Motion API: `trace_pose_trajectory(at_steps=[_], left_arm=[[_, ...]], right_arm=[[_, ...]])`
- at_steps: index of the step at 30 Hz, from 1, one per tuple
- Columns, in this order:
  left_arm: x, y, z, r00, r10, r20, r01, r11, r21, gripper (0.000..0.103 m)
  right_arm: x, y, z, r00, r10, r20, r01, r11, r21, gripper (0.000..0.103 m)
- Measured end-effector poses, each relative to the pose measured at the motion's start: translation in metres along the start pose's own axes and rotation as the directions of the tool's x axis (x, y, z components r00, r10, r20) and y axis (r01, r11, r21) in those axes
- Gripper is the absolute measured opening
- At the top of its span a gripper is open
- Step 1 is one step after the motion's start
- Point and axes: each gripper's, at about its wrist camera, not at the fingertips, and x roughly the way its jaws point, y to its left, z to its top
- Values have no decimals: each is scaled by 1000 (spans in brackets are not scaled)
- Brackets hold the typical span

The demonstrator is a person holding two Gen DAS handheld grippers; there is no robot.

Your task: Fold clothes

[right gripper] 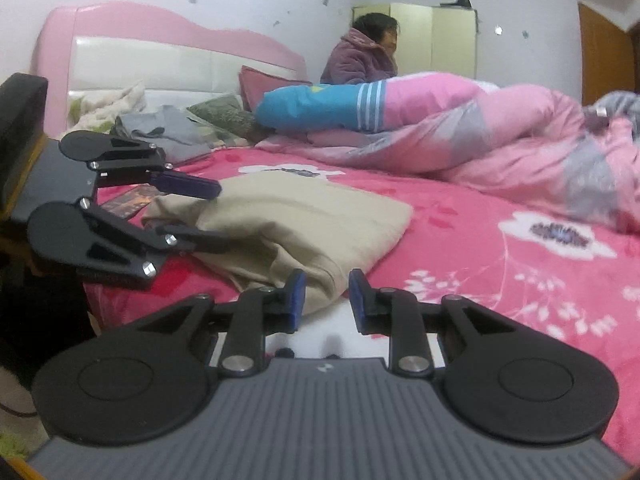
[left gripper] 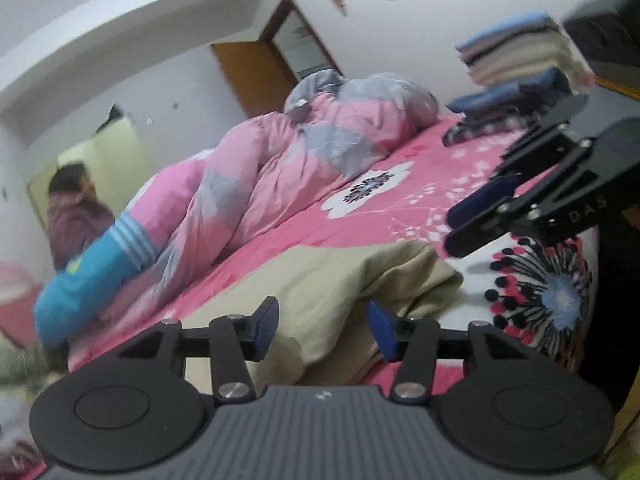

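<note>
**Beige garment folded on the pink sheet**

The beige garment [right gripper: 304, 220] lies on the pink sheet [right gripper: 480, 264], its long axis running away from the bed's near edge toward the quilt [right gripper: 500, 148]. The left gripper [left gripper: 323, 330] stands open over its near end. The right gripper [right gripper: 327, 299], open too, sits at its near corner.

Pink floral bedsheet [right gripper: 500, 280] as landmark. Heaped along its far side, a pink-and-grey duvet [right gripper: 500, 140]. Beyond the duvet, a seated person in a purple jacket [right gripper: 360, 60]. At the sheet's head end, a pink headboard [right gripper: 160, 28] and pillows [right gripper: 224, 116]. Behind the person, a pale wardrobe [right gripper: 440, 40]. Farther along the wall, a wooden door [left gripper: 256, 76].
</note>
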Motion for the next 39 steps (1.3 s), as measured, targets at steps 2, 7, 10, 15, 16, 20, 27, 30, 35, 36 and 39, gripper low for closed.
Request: trace_pose_trajectory(at_steps=[2,7,10,15,16,20,27,30,35,36,39], left_arm=[[8,-3,3,1000,2,-13,-2,1000,12,50],[27,-4,5,998,-9,-58,11,999,33,36],[31,-5,5,998,-13,-63,16,999,45,27],[32,3,7,999,-5,-36,5,1000,-18,12],[31,7,7,1000,-8,-29,7,999,-37,11],[26,11,9,1000,-6,0,6,998,-58,10],[23,15,8,1000,0,25,2,996,-93,9],[22,17,10,1000,-3,31,6,995,-99,9],[23,15,10,999,-5,32,7,996,-84,9],[23,15,10,999,-4,32,7,996,-89,9],[23,17,11,999,0,35,3,995,-98,9]], right_arm=[[5,-3,-2,1000,20,8,-20,1000,20,23],[17,-9,-3,998,60,12,-60,998,18,30],[26,-7,-2,998,68,5,-68,997,-33,34],[36,2,3,999,45,19,-43,995,-95,32],[36,6,4,999,26,34,-22,993,-113,31],[36,29,7,991,-81,104,102,972,-211,30],[49,45,10,987,-113,114,135,967,-218,27],[38,26,17,991,-26,128,36,996,-77,29],[34,5,15,993,58,106,-63,997,44,30],[36,7,15,993,55,101,-58,998,29,30],[44,18,17,996,8,94,-4,999,-52,32]])
